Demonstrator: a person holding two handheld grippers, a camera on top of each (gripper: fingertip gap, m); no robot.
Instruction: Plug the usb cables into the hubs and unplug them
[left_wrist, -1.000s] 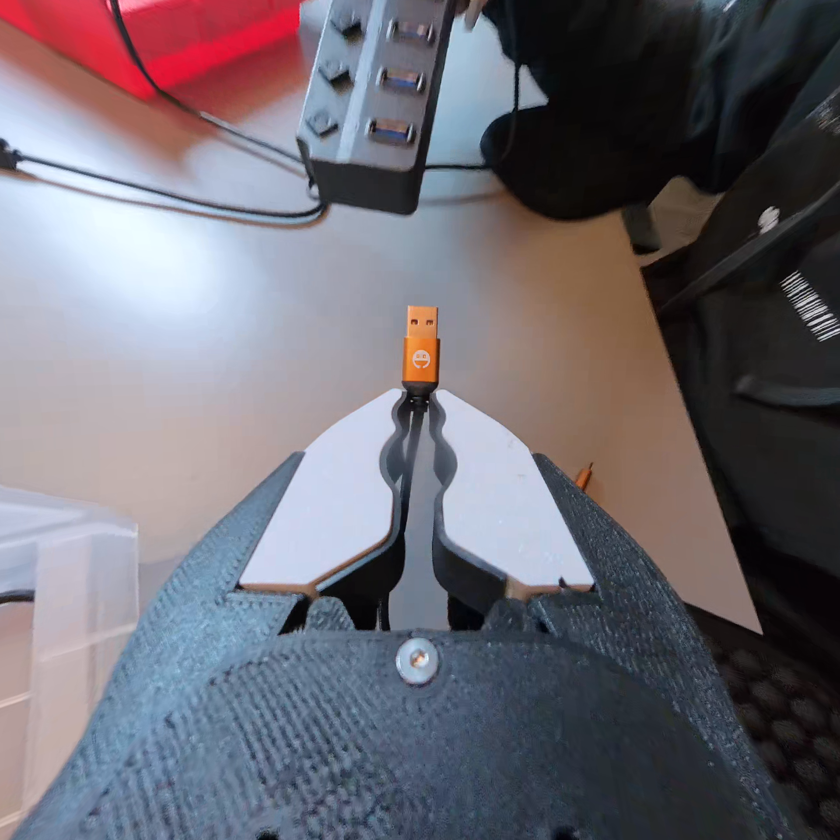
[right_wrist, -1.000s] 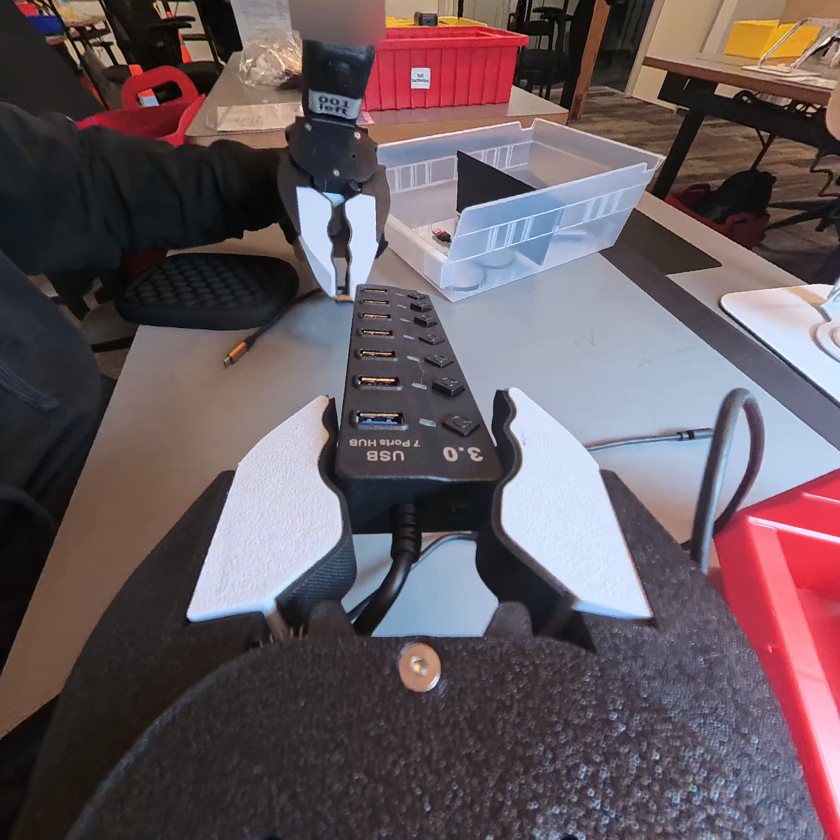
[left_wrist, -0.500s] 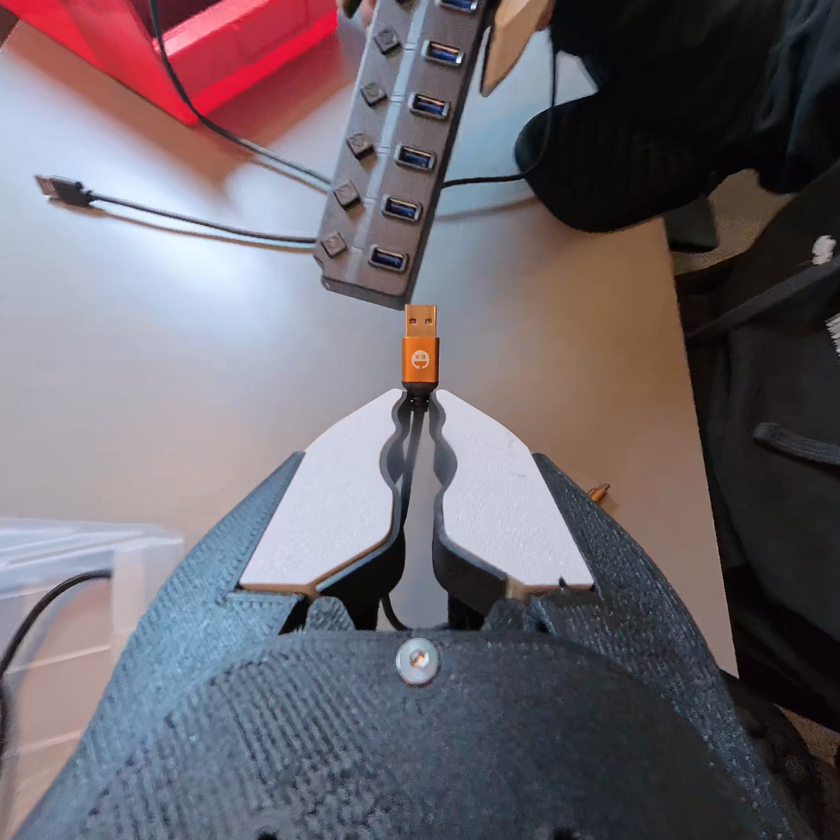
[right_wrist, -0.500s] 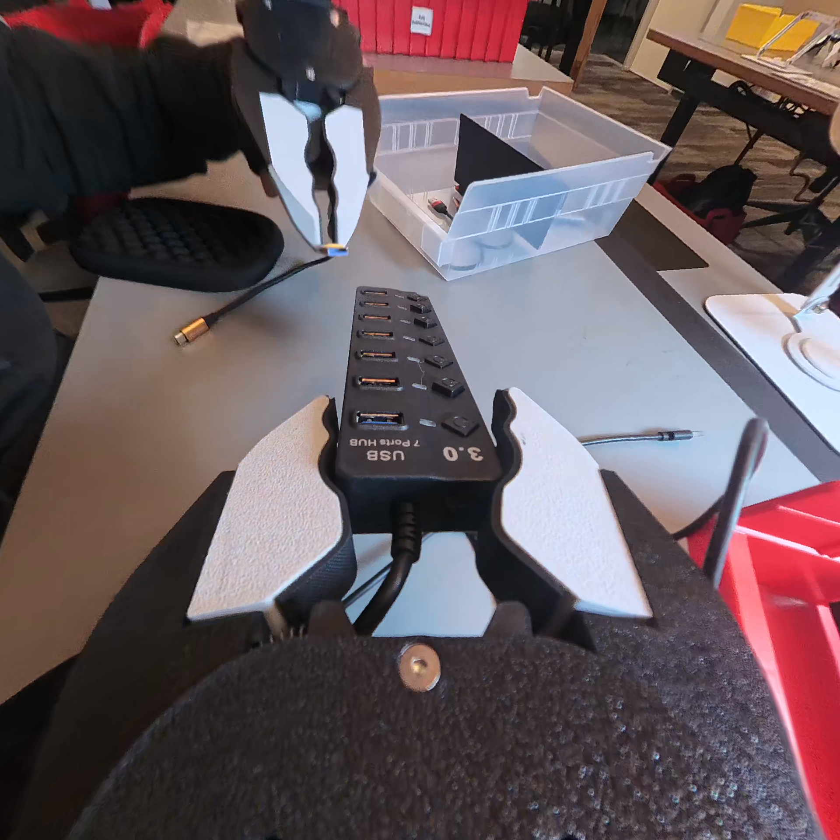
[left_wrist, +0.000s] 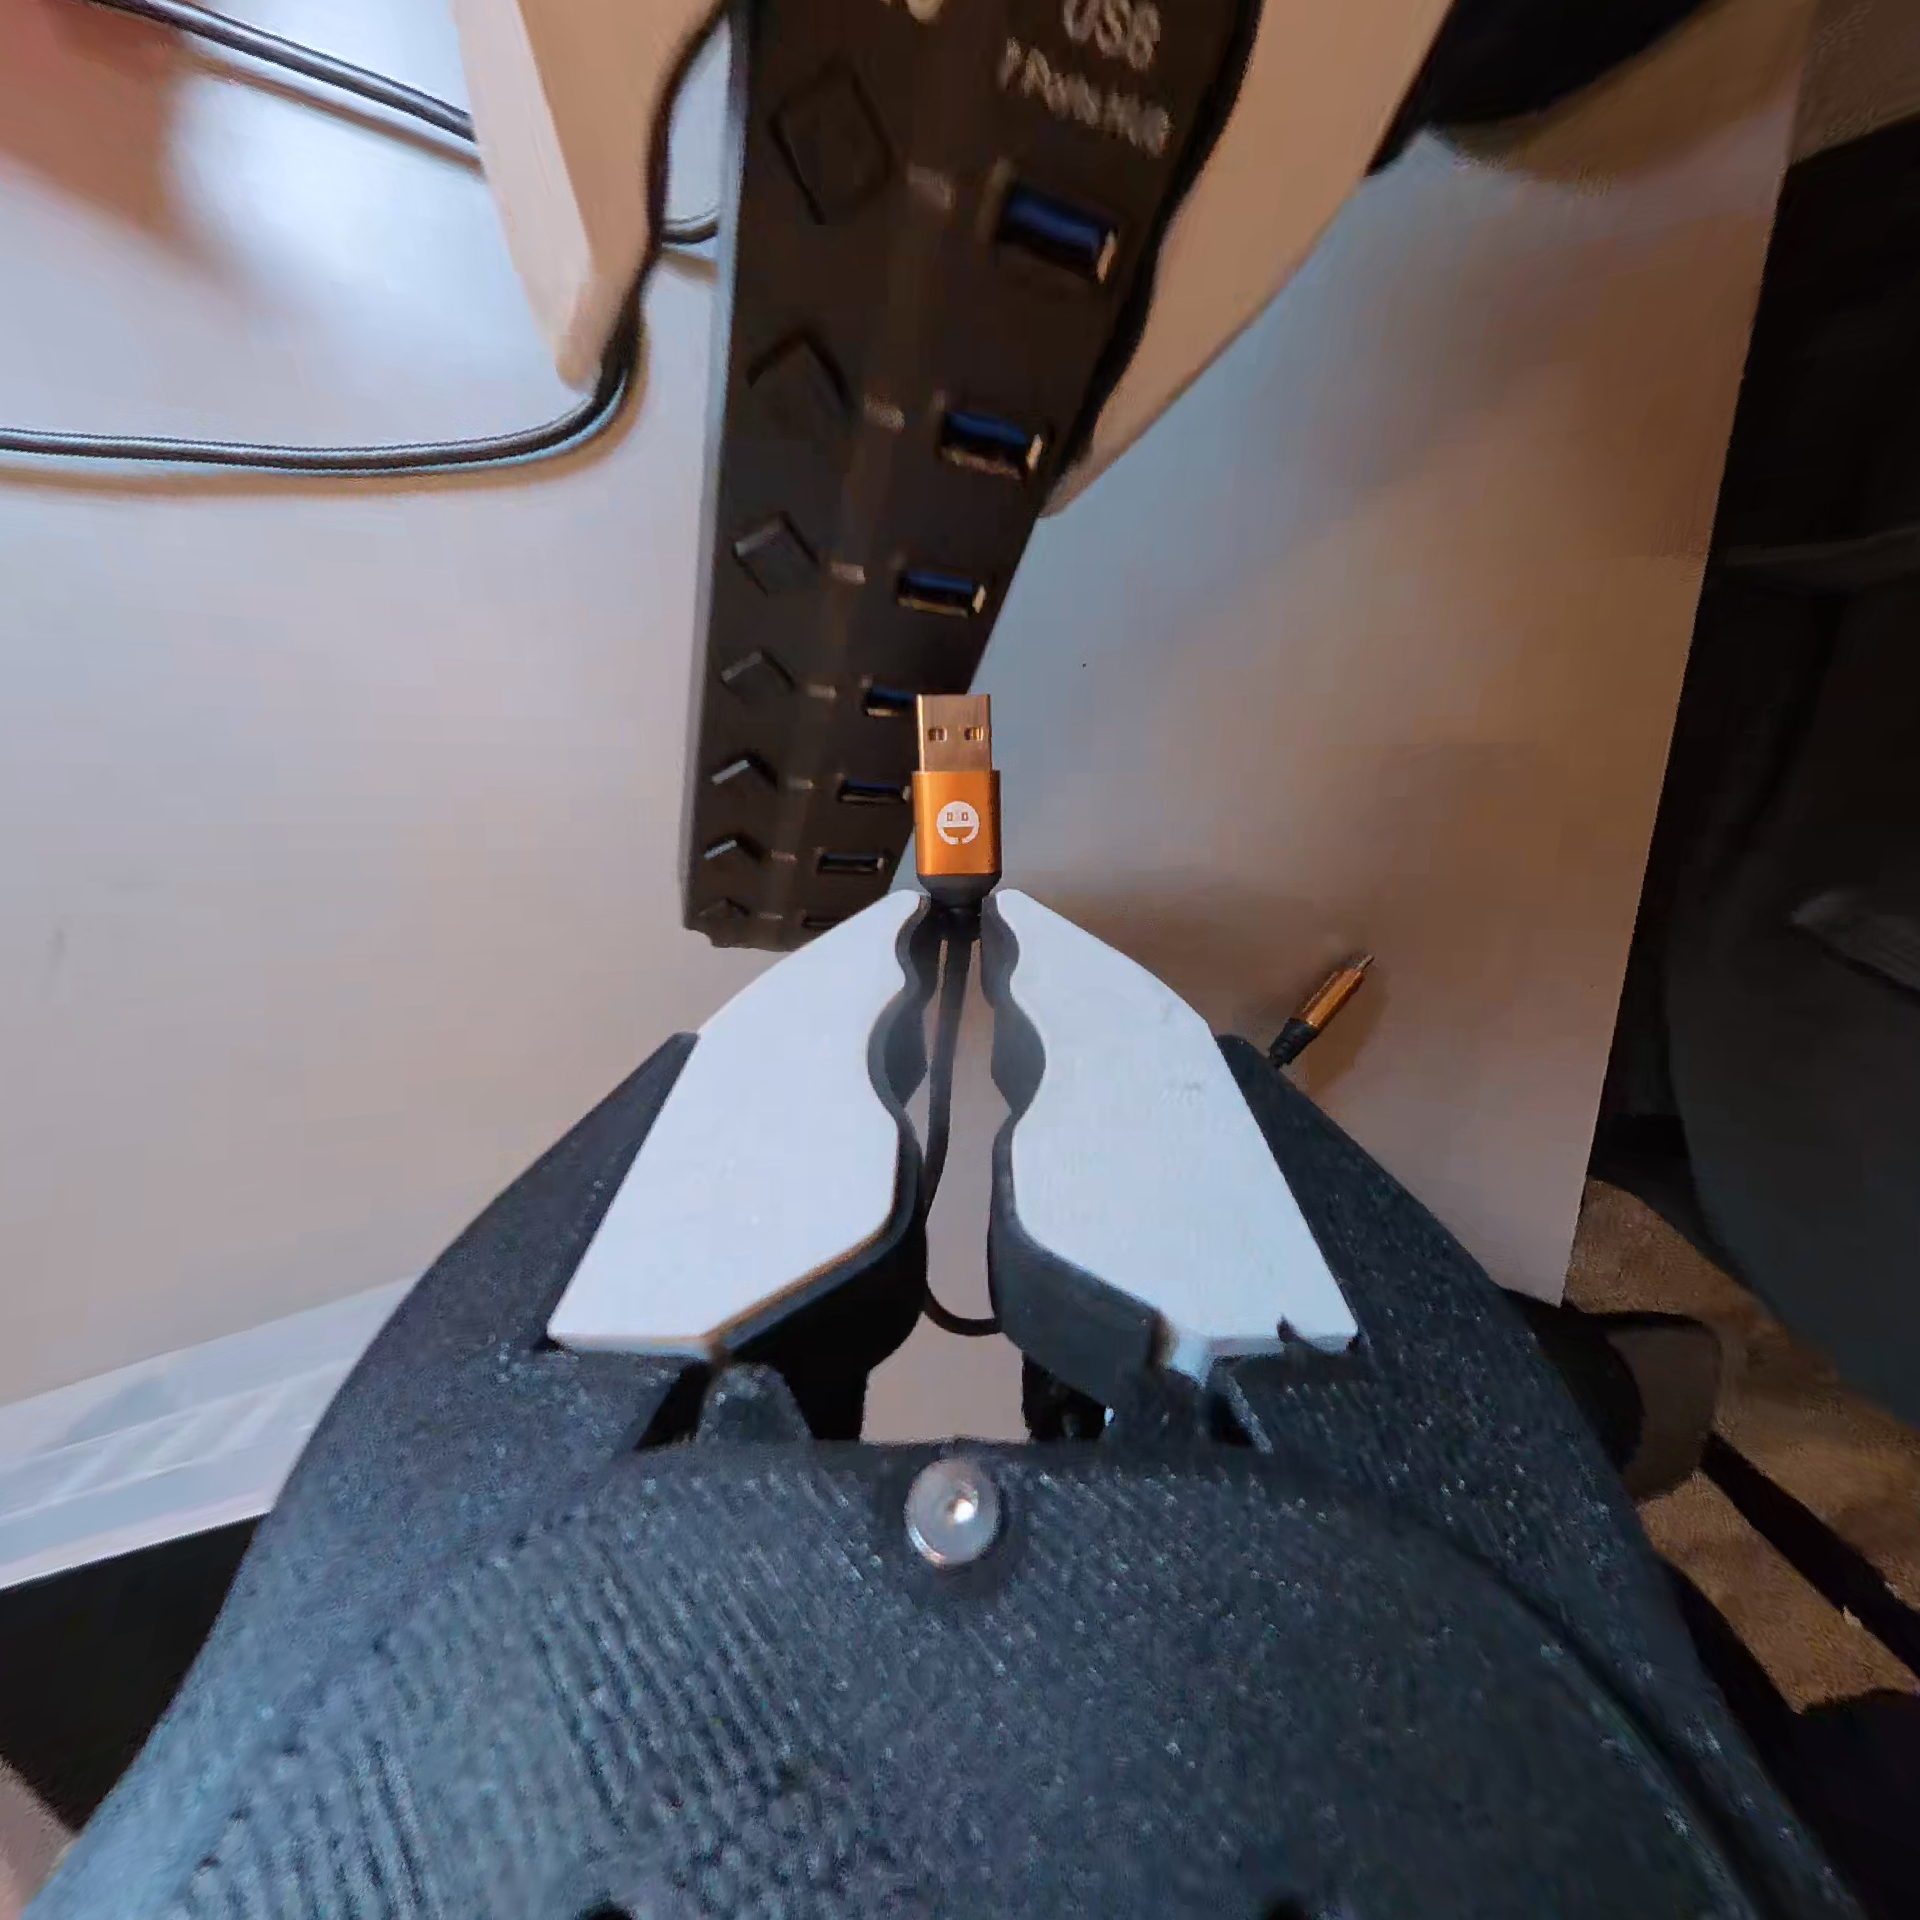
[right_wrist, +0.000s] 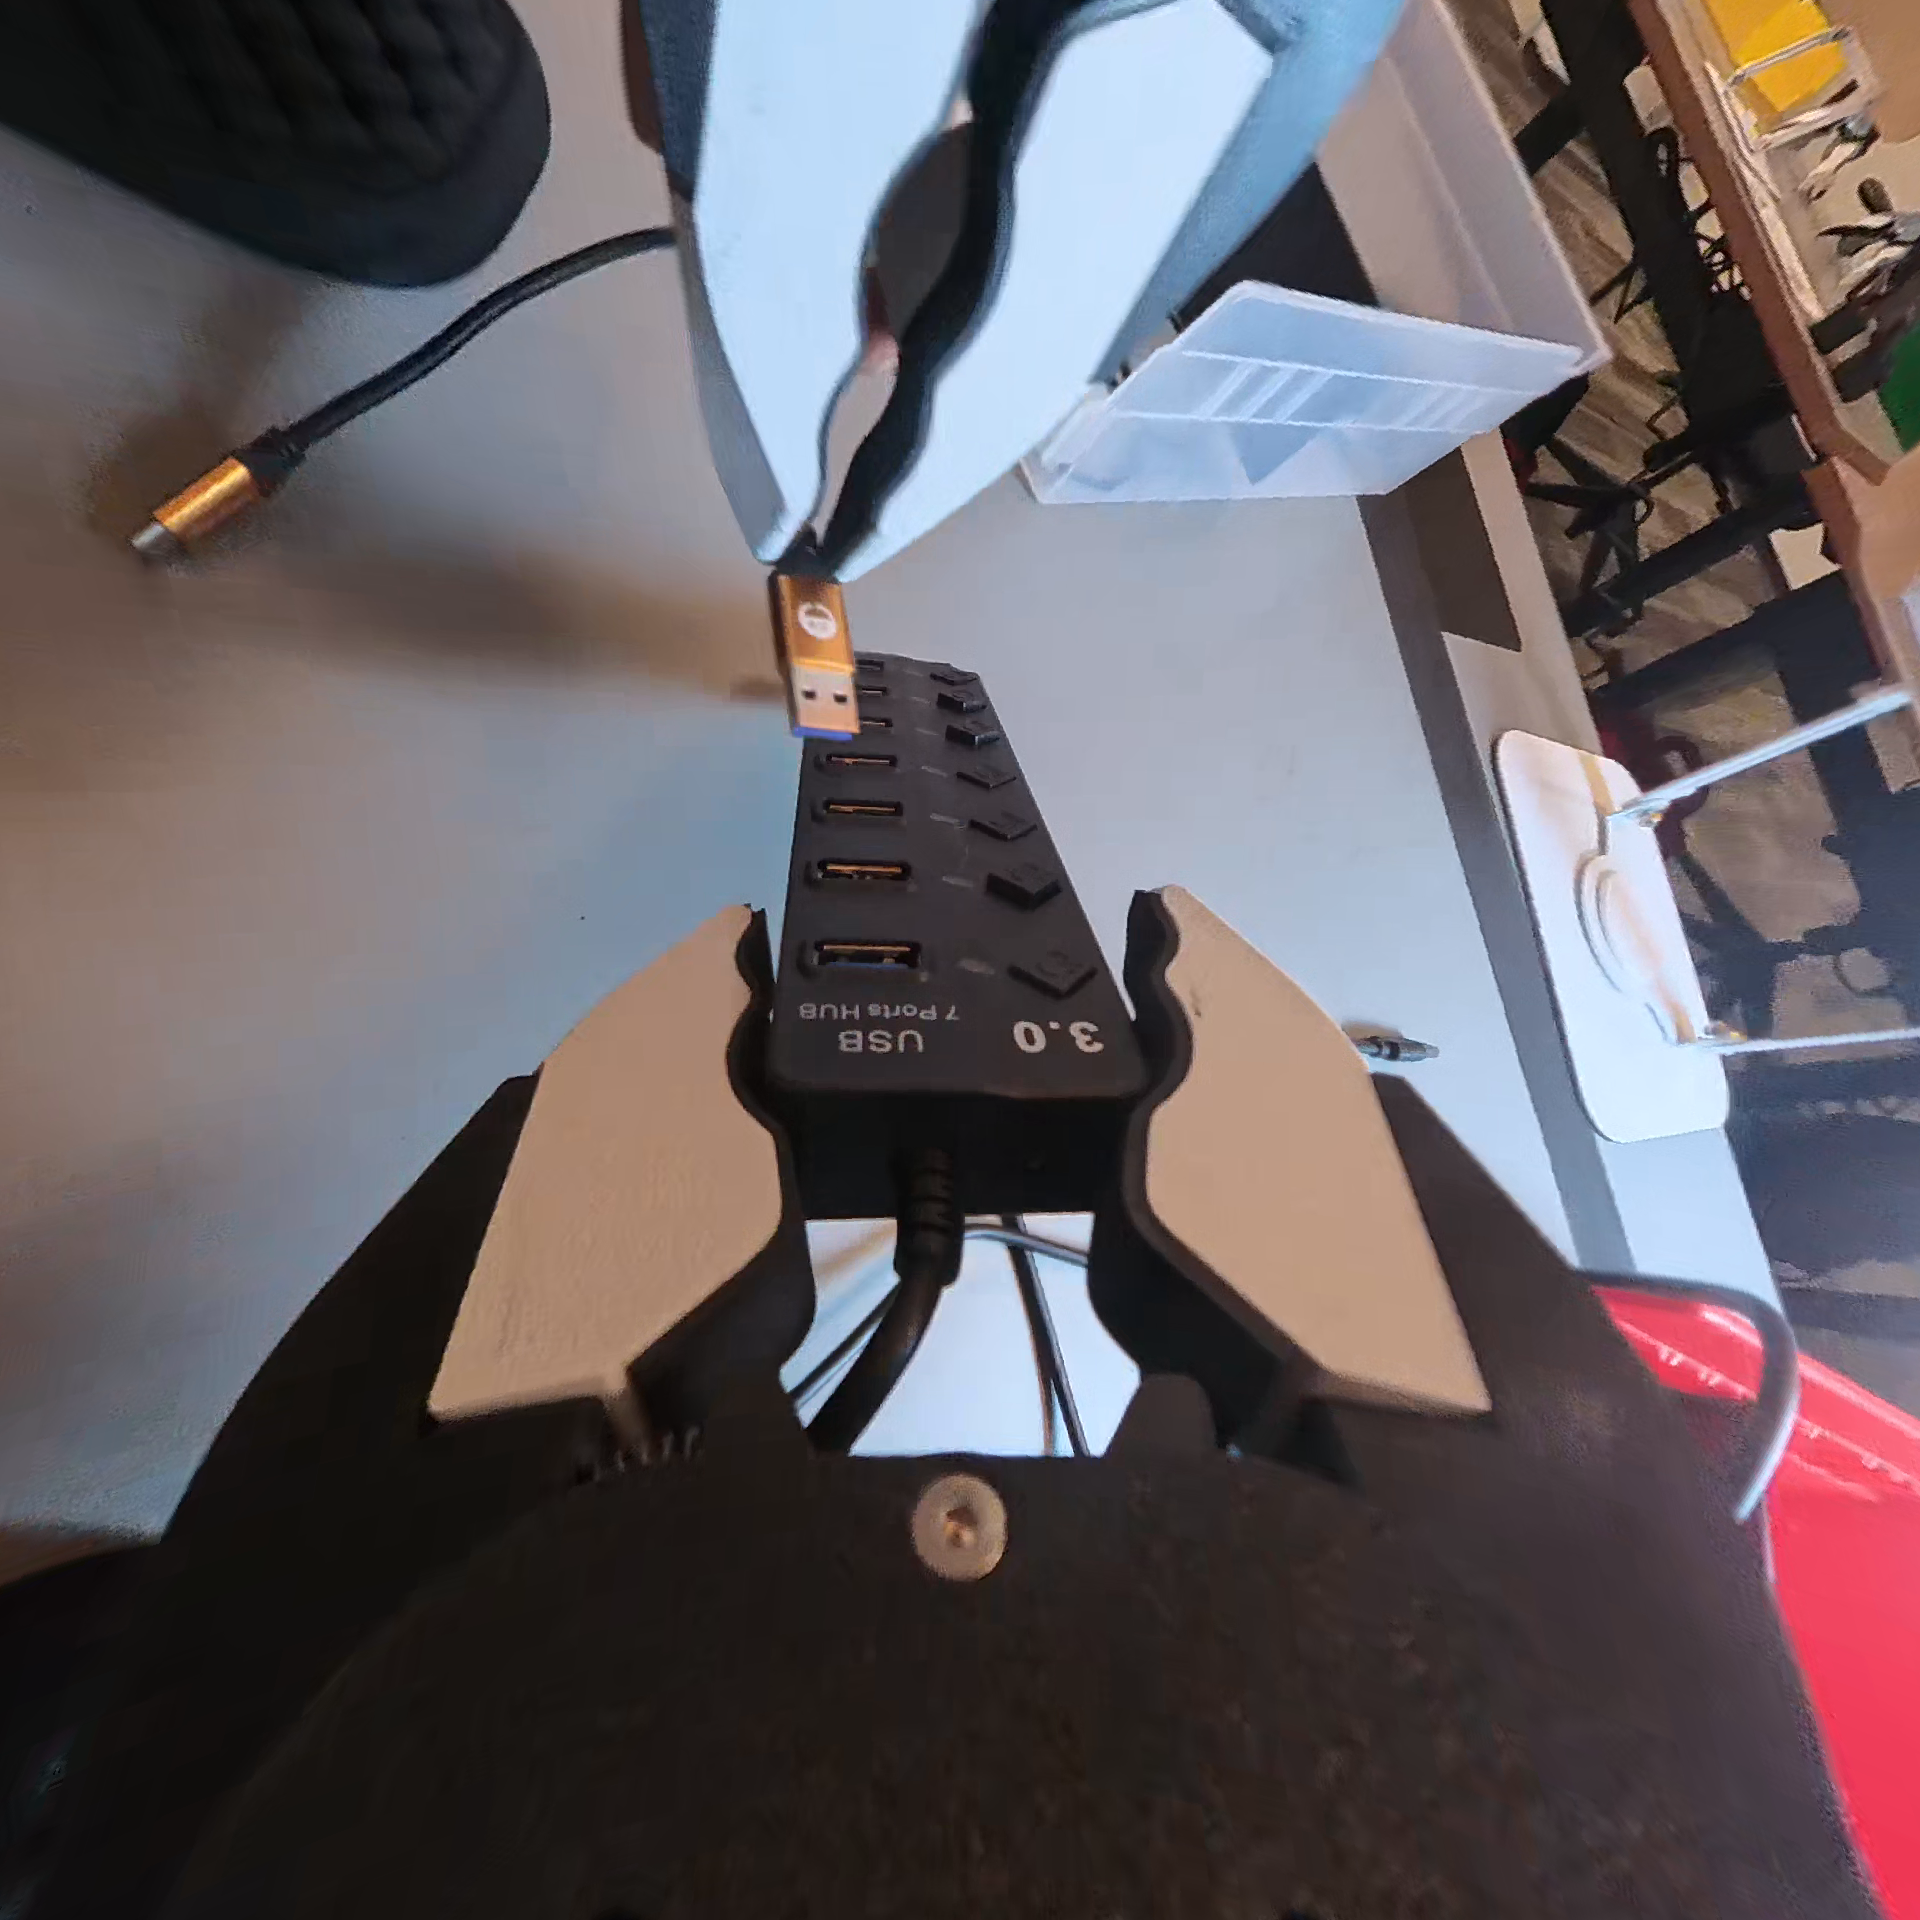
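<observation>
Left claw (left_wrist: 951, 914) pinching orange USB plug (left_wrist: 956, 810), right claw (right_wrist: 951, 997) clamping hub (right_wrist: 914, 862): misaligned plug risks jamming against port rim.

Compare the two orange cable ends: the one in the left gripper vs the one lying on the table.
The held plug is a wide flat USB-A, pinched by its strain relief in the left gripper, hanging over the black hub that the right gripper clamps. The loose plug is slimmer with a small tip, lying flat on the table, ungripped, well away from the hub. Both have orange metal shells on black braided cable.
</observation>
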